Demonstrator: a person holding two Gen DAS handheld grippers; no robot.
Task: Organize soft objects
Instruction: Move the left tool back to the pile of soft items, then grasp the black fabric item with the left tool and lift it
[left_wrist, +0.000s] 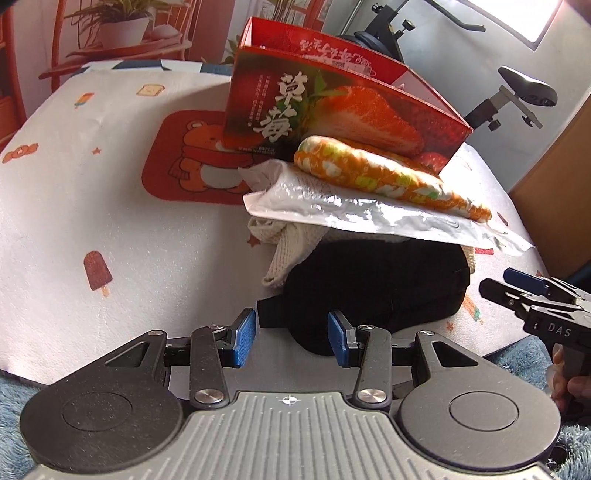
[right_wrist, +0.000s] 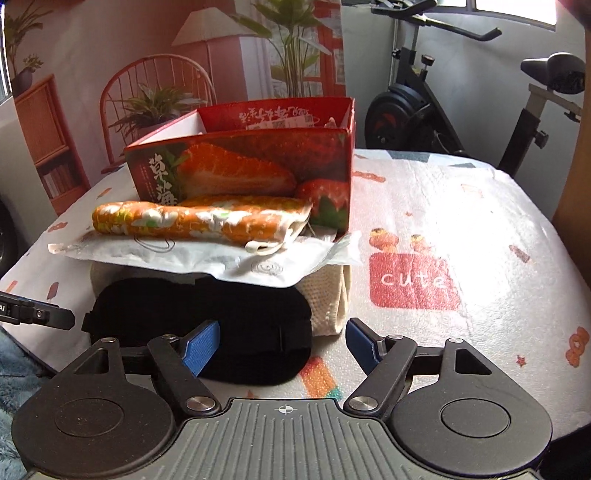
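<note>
A home room is showing itself here, with an exercise bike (right_wrist: 461, 99) standing by the wall, a cartoon-printed cloth (right_wrist: 461, 229) covering the table, a fluffy blue rug (left_wrist: 524, 369) lying beneath, and a printed backdrop (right_wrist: 166, 55) of chair, lamp and plants hanging behind.

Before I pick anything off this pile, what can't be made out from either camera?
- Strawberry box interior: both views, hidden by its front wall.
- Cream knit cloth: mostly covered by the silver pouch and the black pad.
- Black pad's near edge: right wrist view, behind the right tool.
- Left tool: nearly cut off in right wrist view.
</note>
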